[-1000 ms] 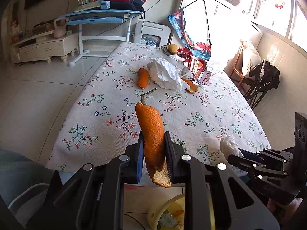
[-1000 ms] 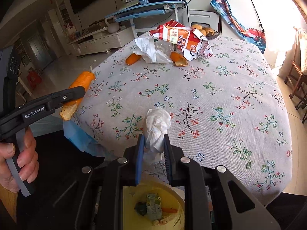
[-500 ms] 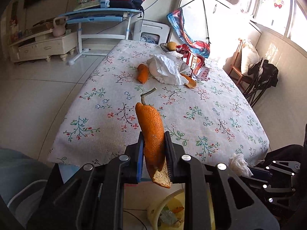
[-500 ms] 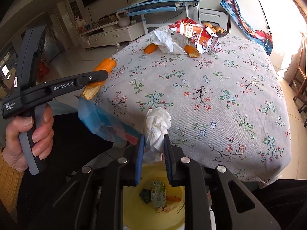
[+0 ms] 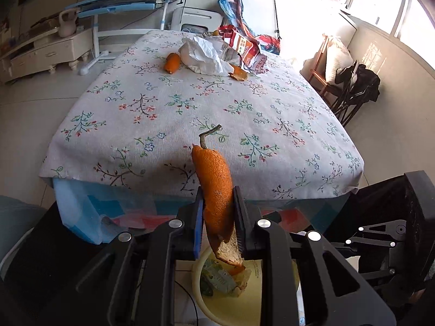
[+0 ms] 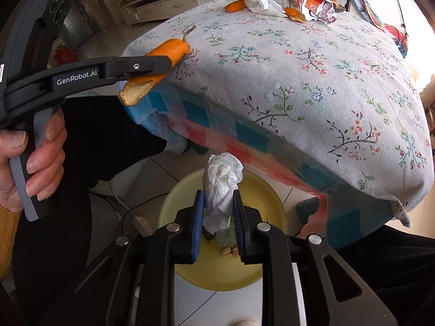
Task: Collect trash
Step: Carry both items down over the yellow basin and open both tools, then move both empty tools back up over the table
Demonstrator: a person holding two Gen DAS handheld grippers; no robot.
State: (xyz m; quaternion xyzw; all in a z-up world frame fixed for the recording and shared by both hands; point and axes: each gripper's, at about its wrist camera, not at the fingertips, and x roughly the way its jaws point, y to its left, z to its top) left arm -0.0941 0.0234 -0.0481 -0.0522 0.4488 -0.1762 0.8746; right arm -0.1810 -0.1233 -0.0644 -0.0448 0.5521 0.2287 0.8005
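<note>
left gripper (image 5: 217, 214) clamped on orange peel (image 5: 214, 190), just above the yellow bin (image 6: 174, 193). right gripper (image 6: 217, 212) clamped on crumpled tissue (image 6: 223, 182), directly over the bin, beside the counter (image 6: 312, 68) edge.

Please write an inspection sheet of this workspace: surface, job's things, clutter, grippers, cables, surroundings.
Surface: table under a floral cloth.
Job's things: orange peel with a stem; crumpled tissue; yellow bin on the floor, some trash already inside.
Clutter: at the table's far end, two more peel pieces, white paper, red snack bag.
Grippers: left gripper shut on the orange peel; right gripper shut on the crumpled tissue, above the bin.
Cables: white cord and power strip on the floor beside the bin.
Surroundings: blue desk, low cabinet.
</note>
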